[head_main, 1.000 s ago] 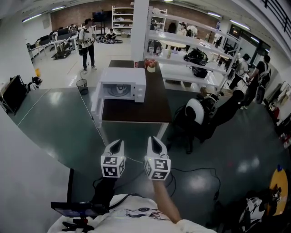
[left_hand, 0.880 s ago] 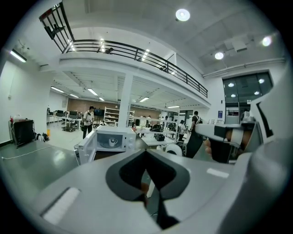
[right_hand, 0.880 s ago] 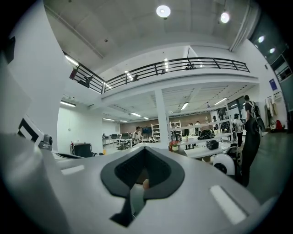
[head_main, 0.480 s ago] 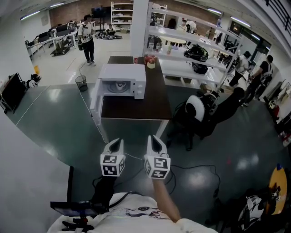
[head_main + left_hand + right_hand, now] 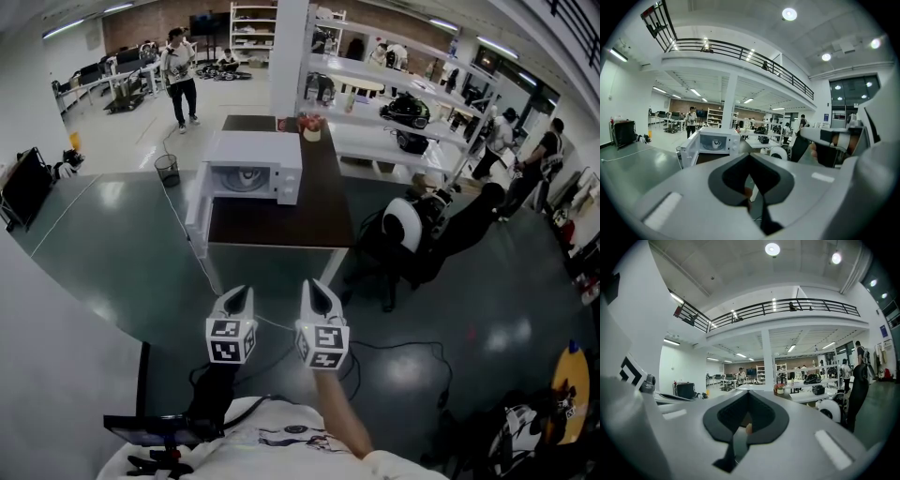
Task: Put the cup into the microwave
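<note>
A white microwave [image 5: 253, 169] stands on a dark table [image 5: 281, 230], its door [image 5: 197, 211] swung open to the left. In the left gripper view a white cup [image 5: 715, 144] sits inside the microwave [image 5: 715, 133]. Both grippers hang side by side close to my body, well short of the table's near edge. My left gripper [image 5: 239, 296] has its jaws together with nothing between them, and so does my right gripper [image 5: 314, 289]. Each points toward the table. The left gripper view also catches the right gripper [image 5: 829, 140] at its right side.
A red-topped pot [image 5: 310, 127] stands behind the microwave. A black-and-white chair [image 5: 408, 234] sits right of the table, with white shelving [image 5: 394, 103] beyond. A bin [image 5: 170, 175] is left of the table, a cable [image 5: 394, 352] lies on the floor, and a person [image 5: 178, 66] stands at the back.
Both grippers hold their places and stay shut. The person at the back has stepped a little farther away.
</note>
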`<state>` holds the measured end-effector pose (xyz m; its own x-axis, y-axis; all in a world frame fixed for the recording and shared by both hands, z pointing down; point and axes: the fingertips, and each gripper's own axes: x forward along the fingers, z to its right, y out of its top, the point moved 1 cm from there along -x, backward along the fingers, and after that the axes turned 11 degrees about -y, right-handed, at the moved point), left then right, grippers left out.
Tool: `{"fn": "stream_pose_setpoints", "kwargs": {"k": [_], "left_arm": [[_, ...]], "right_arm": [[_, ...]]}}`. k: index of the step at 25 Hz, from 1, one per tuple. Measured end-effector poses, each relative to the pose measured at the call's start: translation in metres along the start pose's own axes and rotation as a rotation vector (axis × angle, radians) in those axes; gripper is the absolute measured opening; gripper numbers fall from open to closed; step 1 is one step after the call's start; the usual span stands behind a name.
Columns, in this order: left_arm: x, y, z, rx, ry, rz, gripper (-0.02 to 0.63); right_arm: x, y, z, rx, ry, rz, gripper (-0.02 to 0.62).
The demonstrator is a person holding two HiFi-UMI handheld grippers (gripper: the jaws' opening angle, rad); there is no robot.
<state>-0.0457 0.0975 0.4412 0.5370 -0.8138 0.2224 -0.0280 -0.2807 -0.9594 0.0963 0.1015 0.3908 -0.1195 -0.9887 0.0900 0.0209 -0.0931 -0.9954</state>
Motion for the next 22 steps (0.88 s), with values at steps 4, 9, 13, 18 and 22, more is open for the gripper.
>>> {"fn": "stream_pose_setpoints", "kwargs": {"k": [4,9,13,18,22], "left_arm": [[0.000,-0.001,0.001,0.000,-0.003,0.000,-0.003],[0.000,-0.003,0.001,0.001,-0.005,-0.008,-0.003],[-0.001,-0.006,0.002,-0.001,-0.010,-0.016,-0.003],[0.000,-0.008,0.002,-0.004,-0.009,-0.020,-0.003],[-0.004,-0.014,0.001,-0.012,-0.007,-0.030,-0.003]], "right_arm": [[-0.001,0.000,0.000,0.001,0.001,0.000,-0.002],[-0.001,-0.002,-0.001,0.001,0.002,-0.005,-0.002],[-0.002,-0.005,-0.001,0.004,0.003,-0.013,-0.002],[-0.001,-0.009,-0.001,0.007,0.005,-0.021,-0.002],[-0.005,-0.015,-0.003,0.012,0.005,-0.036,-0.002]]}}
